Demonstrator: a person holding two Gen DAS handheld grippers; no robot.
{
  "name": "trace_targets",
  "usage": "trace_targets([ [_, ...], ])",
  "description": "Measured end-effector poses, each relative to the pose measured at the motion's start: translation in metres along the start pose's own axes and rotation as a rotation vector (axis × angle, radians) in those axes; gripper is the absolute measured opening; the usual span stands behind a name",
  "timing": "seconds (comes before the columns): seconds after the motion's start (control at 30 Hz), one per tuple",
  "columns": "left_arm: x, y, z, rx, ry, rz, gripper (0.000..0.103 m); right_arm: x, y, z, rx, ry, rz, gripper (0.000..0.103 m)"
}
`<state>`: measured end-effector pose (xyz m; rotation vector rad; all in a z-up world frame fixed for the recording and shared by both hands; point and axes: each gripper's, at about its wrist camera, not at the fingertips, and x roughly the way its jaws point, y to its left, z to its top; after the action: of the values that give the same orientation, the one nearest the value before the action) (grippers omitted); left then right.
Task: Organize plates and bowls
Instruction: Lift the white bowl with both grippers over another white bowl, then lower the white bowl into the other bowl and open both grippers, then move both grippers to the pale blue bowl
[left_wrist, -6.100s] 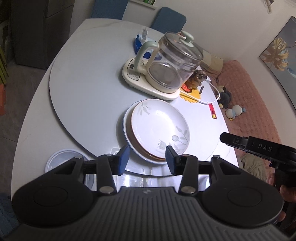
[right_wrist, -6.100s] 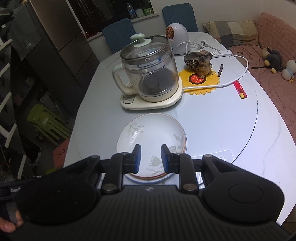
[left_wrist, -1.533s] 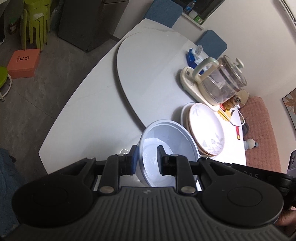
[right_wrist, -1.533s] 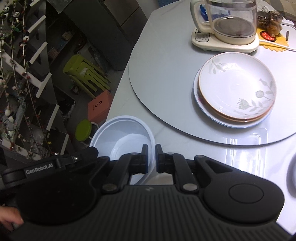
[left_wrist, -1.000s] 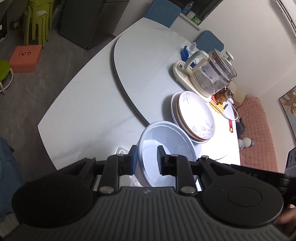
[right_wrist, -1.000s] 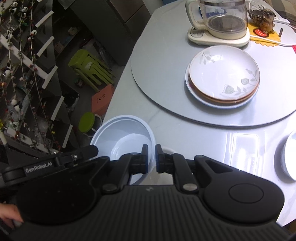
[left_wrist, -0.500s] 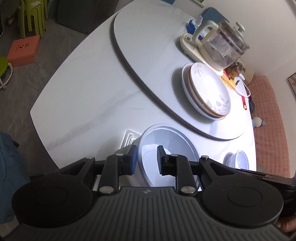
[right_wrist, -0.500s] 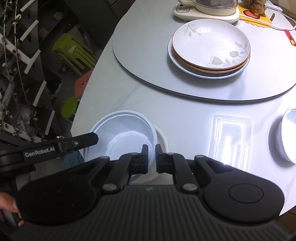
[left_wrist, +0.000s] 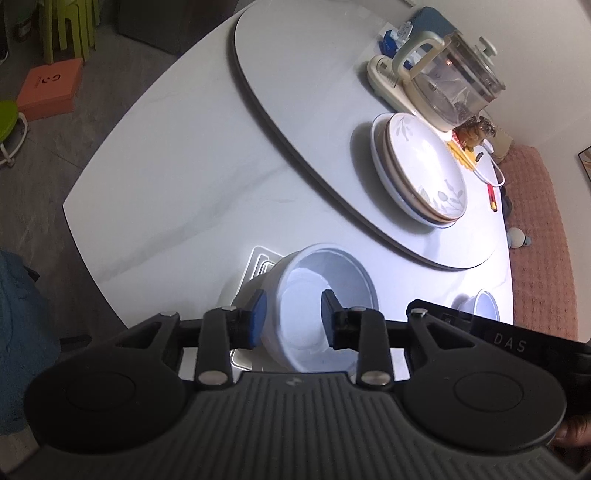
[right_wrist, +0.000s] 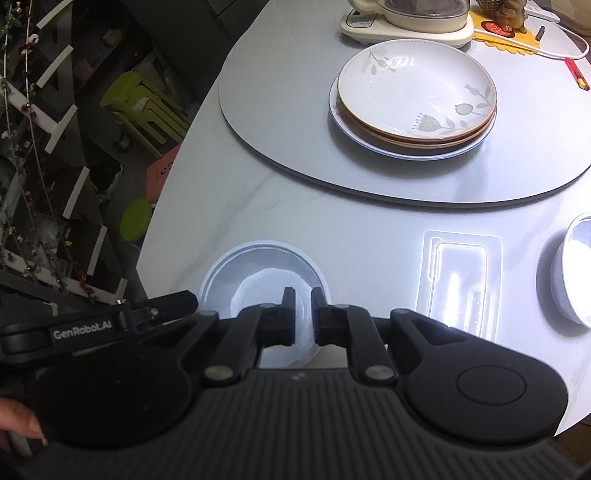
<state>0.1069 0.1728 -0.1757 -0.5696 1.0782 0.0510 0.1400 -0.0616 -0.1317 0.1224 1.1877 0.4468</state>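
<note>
A large white bowl (left_wrist: 325, 291) sits on the white table near its front left corner; it also shows in the right wrist view (right_wrist: 258, 273). My left gripper (left_wrist: 290, 321) is open, its fingers straddling the bowl's near left rim without squeezing it. My right gripper (right_wrist: 303, 317) has its jaws a narrow gap apart around the bowl's near right rim. A stack of floral plates (left_wrist: 421, 170) rests on the grey turntable (right_wrist: 280, 155); the stack also shows in the right wrist view (right_wrist: 417, 96). A small white bowl (right_wrist: 576, 273) stands at the right, also in the left wrist view (left_wrist: 484, 302).
A glass kettle on its base (left_wrist: 443, 77) stands behind the plates, with a dog figurine (left_wrist: 476, 133), a white cable and a red lighter (left_wrist: 493, 195) beside it. Green stools (right_wrist: 147, 107) and an orange box (left_wrist: 51, 86) are on the floor left of the table edge.
Both grippers carried the large bowl down onto the table near the front corner. The left gripper's jaws have opened off its rim; the right gripper's jaws have parted slightly.
</note>
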Motion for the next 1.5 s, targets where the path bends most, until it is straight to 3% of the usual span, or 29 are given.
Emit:
trace_targets([
  [0.4, -0.072, -0.041, -0.003, 0.025, -0.132, -0.013, 0.036, -0.065, 0.008, 0.013, -0.129, -0.163, 0.047, 0.012],
  [0.67, -0.111, -0.08, -0.026, 0.048, -0.226, 0.004, 0.036, -0.102, -0.002, 0.005, -0.188, -0.23, 0.065, 0.012],
  [1.13, -0.116, -0.127, -0.078, 0.063, -0.234, 0.03, 0.036, -0.135, -0.034, -0.031, -0.219, -0.283, 0.044, 0.012],
  [1.23, -0.114, -0.131, -0.08, 0.088, -0.229, 0.033, 0.04, -0.141, -0.038, -0.034, -0.213, -0.3, 0.029, 0.012],
  [1.33, -0.111, -0.132, -0.074, 0.115, -0.228, 0.035, 0.057, -0.144, -0.043, -0.036, -0.183, -0.319, 0.0, 0.014],
  [1.37, -0.11, -0.132, -0.071, 0.124, -0.233, 0.041, 0.067, -0.144, -0.045, -0.035, -0.169, -0.322, -0.018, 0.023],
  [1.4, -0.109, -0.132, -0.067, 0.137, -0.234, 0.044, 0.071, -0.143, -0.047, -0.035, -0.154, -0.325, -0.033, 0.043],
  [1.43, -0.109, -0.131, -0.064, 0.15, -0.23, 0.044, 0.072, -0.143, -0.049, -0.035, -0.138, -0.33, -0.046, 0.055],
  [1.47, -0.107, -0.131, -0.059, 0.162, -0.228, 0.041, 0.073, -0.143, -0.051, -0.035, -0.119, -0.341, -0.061, 0.074],
  [1.5, -0.107, -0.131, -0.055, 0.168, -0.224, 0.038, 0.075, -0.144, -0.053, -0.035, -0.1, -0.352, -0.079, 0.082],
])
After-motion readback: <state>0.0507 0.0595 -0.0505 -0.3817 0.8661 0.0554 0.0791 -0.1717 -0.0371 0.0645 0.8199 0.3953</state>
